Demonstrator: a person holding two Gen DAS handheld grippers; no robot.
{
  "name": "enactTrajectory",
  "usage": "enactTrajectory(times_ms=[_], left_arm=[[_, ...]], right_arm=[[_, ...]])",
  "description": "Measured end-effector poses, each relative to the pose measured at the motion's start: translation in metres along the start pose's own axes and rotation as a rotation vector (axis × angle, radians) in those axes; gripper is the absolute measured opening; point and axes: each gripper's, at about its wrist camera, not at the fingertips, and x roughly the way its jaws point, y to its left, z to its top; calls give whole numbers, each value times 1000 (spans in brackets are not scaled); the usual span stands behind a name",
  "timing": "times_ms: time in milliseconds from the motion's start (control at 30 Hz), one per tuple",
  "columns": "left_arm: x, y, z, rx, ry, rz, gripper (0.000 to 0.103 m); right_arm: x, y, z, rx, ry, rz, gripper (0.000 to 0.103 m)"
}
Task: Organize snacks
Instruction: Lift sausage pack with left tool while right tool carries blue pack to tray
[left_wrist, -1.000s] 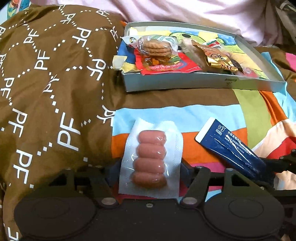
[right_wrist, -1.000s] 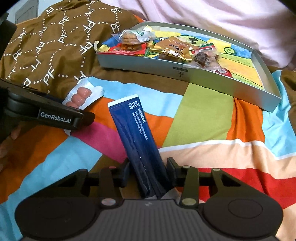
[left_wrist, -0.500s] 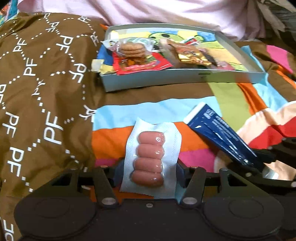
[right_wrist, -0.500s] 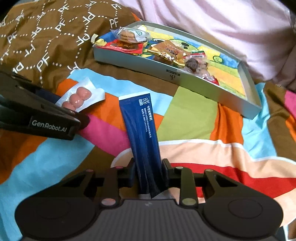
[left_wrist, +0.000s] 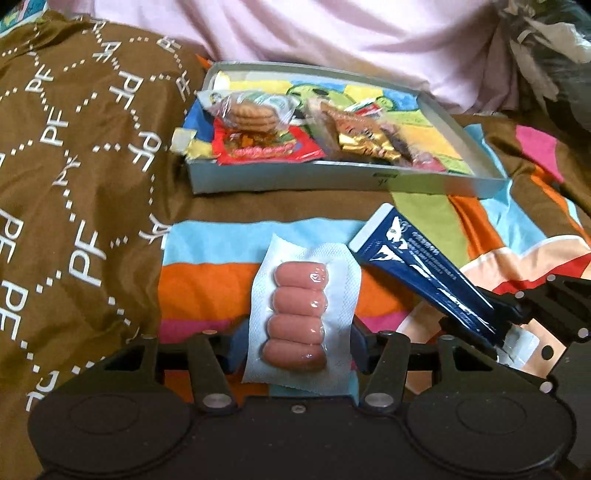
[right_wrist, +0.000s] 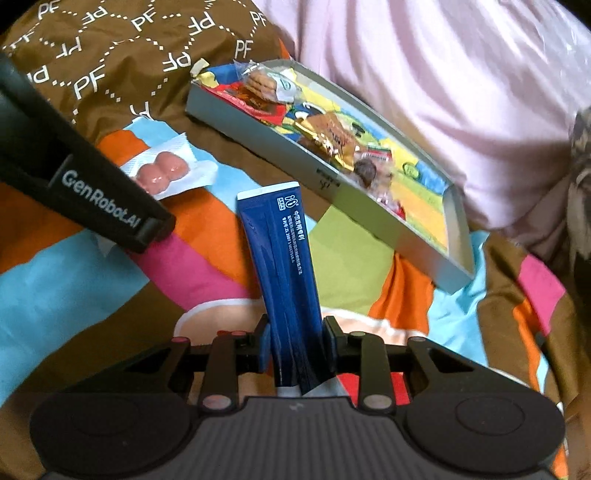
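Note:
My left gripper (left_wrist: 297, 332) is shut on a clear vacuum pack of pink sausages (left_wrist: 299, 314), held above the colourful bedspread. My right gripper (right_wrist: 297, 339) is shut on a long dark blue packet (right_wrist: 284, 266) with white print. In the left wrist view the blue packet (left_wrist: 421, 273) and the right gripper (left_wrist: 524, 317) show at the right. In the right wrist view the sausage pack (right_wrist: 162, 171) and the left gripper (right_wrist: 96, 195) show at the left. A shallow grey tray (left_wrist: 332, 181) lies ahead, holding a biscuit pack (left_wrist: 251, 116), a red packet and a gold-wrapped snack (left_wrist: 365, 142).
The bedspread is brown with white letters (left_wrist: 74, 147) at the left and striped in bright colours (right_wrist: 351, 258) elsewhere. A pink pillow (right_wrist: 443, 74) lies behind the tray (right_wrist: 369, 206). The tray's right half shows its bare printed floor (right_wrist: 424, 188).
Both grippers have lifted and pulled back a little with their packs held; the tray now looks farther off and lower in both views. The grips have not changed.

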Motion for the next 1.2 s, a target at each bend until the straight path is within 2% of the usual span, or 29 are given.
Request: enactTrajectory(times_ms=[333, 767, 933, 1200], left_arm=[[-23, -2, 14, -64, -142, -12, 56], [-35, -3, 36, -101, -239, 29, 57], [-31, -10, 60, -104, -272, -2, 57], [-6, -34, 111, -62, -326, -43, 57]], right_arm=[[-15, -15, 10, 21, -102, -76, 32], [-28, -41, 22, 136, -210, -113, 32], [-25, -63, 32, 203, -250, -140, 32], [-1, -125, 57, 383, -281, -168, 32]])
